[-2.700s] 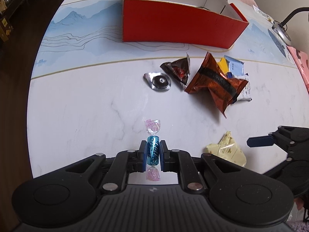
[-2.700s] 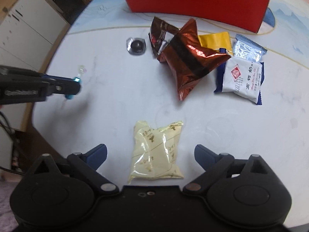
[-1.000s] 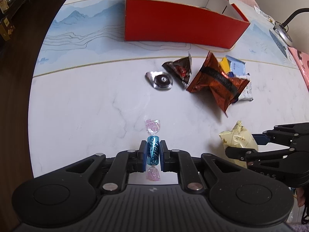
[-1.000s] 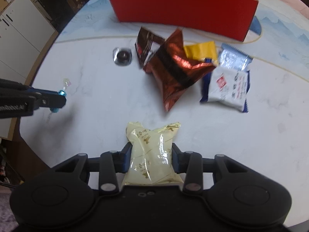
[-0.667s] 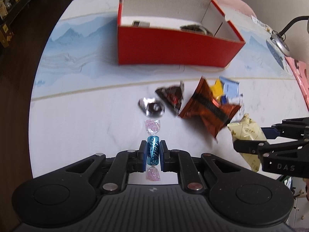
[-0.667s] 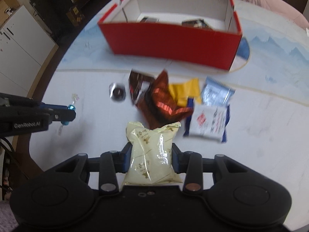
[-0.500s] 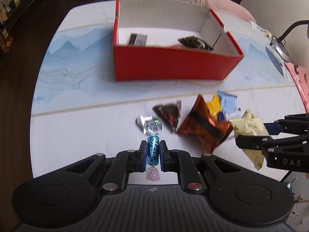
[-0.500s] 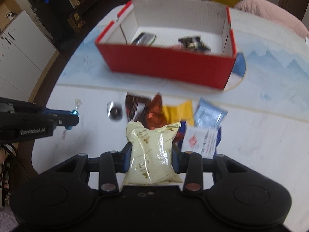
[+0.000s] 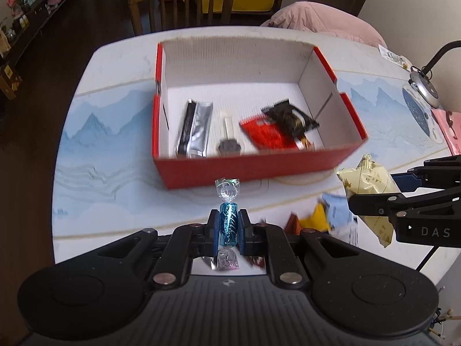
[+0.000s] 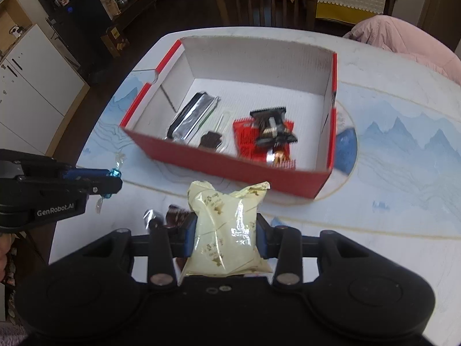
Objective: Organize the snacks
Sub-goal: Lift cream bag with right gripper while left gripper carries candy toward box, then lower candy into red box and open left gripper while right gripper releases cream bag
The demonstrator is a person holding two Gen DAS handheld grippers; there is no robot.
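While both tongs stay clamped, left gripper [image 9: 228, 228] on the blue candy [image 9: 228, 227] and right gripper [image 10: 223, 238] on the yellow packet [image 10: 224, 230], the red box [image 9: 259, 167] lies just ahead of both.

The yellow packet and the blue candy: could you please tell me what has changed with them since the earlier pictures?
The right claw, open around the yellow packet earlier, closed on it and lifted it off the table. Both claws then carried their snacks up and toward the red box, whose inside now shows. The left claw kept its grip on the blue candy throughout; the other snacks stayed on the table.
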